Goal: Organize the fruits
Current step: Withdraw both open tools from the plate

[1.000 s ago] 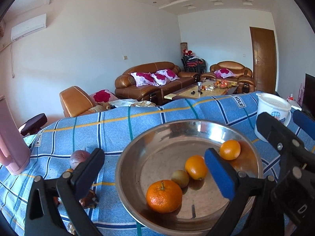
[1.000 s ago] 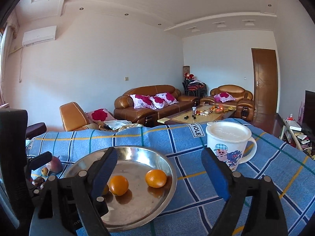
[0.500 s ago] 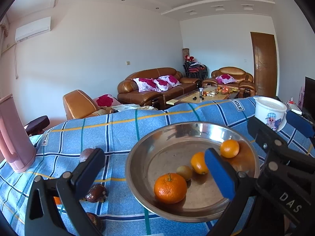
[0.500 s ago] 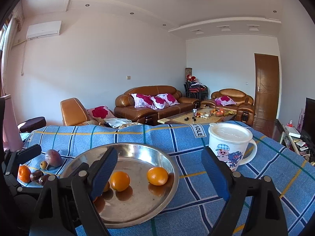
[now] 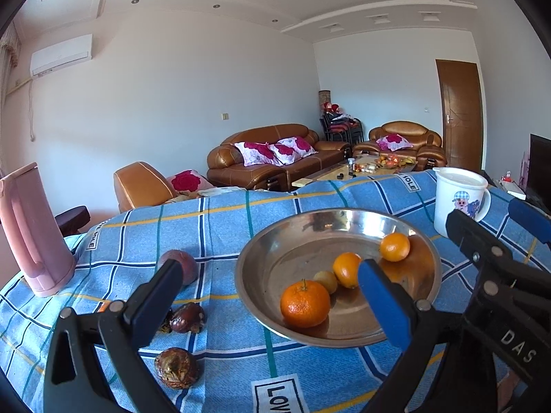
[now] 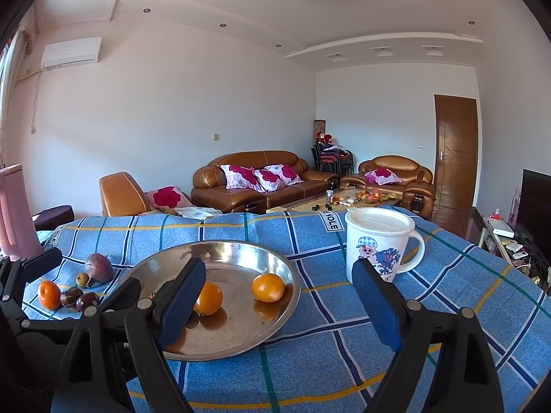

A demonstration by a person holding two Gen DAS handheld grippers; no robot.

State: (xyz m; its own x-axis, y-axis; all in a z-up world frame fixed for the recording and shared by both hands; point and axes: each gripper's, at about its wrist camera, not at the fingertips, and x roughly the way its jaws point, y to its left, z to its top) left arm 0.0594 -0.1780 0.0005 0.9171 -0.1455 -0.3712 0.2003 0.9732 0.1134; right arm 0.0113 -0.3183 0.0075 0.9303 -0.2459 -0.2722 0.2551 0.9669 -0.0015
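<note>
Both grippers are just hanging over the near edge of the table with nothing in them. The left gripper has its jaws spread wide, one finger over the loose fruit side and the other over the near side of the steel bowl. The right gripper is spread wide too, empty, one finger over the bowl and the other in front of the white mug.

Closest to the left gripper, on the blue checked tablecloth, there are two dark wrinkly fruits: one nearest the edge, another just behind it. A bit further back sits a reddish-purple fruit, partly behind the finger. The right view also shows a lone orange out on the cloth with that bunch, plus a tiny yellowish fruit.

Inside the bowl: a big stemmed mandarin at the front, a small yellow-green fruit touching it from behind, then a second orange, and a third orange toward the far rim.

Off to the left is a pink jug, to the right the mug with a cartoon print. Way behind, brown leather sofas with floral cushions.
</note>
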